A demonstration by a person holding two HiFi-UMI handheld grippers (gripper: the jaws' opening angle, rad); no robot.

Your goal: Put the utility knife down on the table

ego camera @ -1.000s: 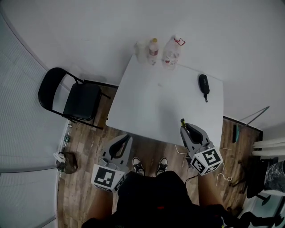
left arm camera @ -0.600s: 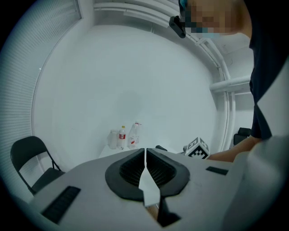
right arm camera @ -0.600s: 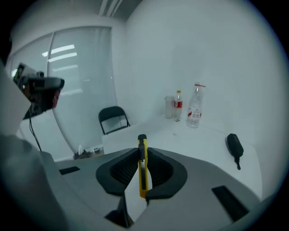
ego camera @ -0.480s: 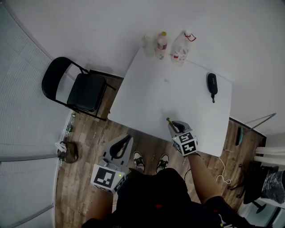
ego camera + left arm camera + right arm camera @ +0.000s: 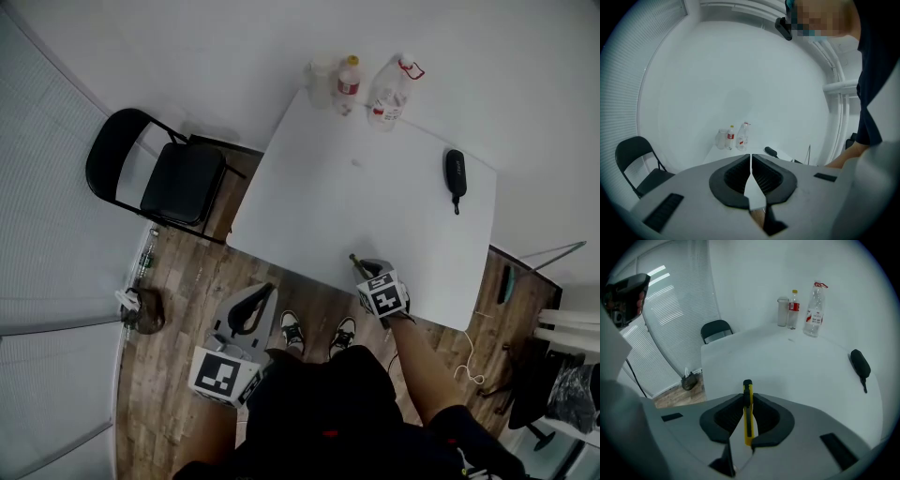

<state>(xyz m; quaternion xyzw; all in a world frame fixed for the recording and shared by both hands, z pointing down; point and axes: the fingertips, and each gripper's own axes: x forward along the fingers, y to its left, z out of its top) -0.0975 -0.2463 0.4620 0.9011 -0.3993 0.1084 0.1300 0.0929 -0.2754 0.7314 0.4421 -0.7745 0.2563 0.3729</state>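
Observation:
A yellow and black utility knife (image 5: 747, 409) stands clamped between the jaws of my right gripper (image 5: 748, 397), its tip poking out ahead. In the head view the right gripper (image 5: 366, 268) is over the near edge of the white table (image 5: 375, 197), and the utility knife (image 5: 355, 260) points up-left over the tabletop. My left gripper (image 5: 262, 292) hangs below the table's near edge, over the wooden floor. Its jaws are shut with nothing between them in the left gripper view (image 5: 751, 158).
Two bottles (image 5: 349, 73) (image 5: 389, 92) and a clear cup (image 5: 322, 82) stand at the table's far edge. A black case (image 5: 456, 174) lies at the right side. A black folding chair (image 5: 178, 178) stands left of the table, and a bag (image 5: 141, 309) sits on the floor.
My right gripper has moved forward and left with the knife, from beside the table's near right corner to over its near edge. The left gripper has barely moved.

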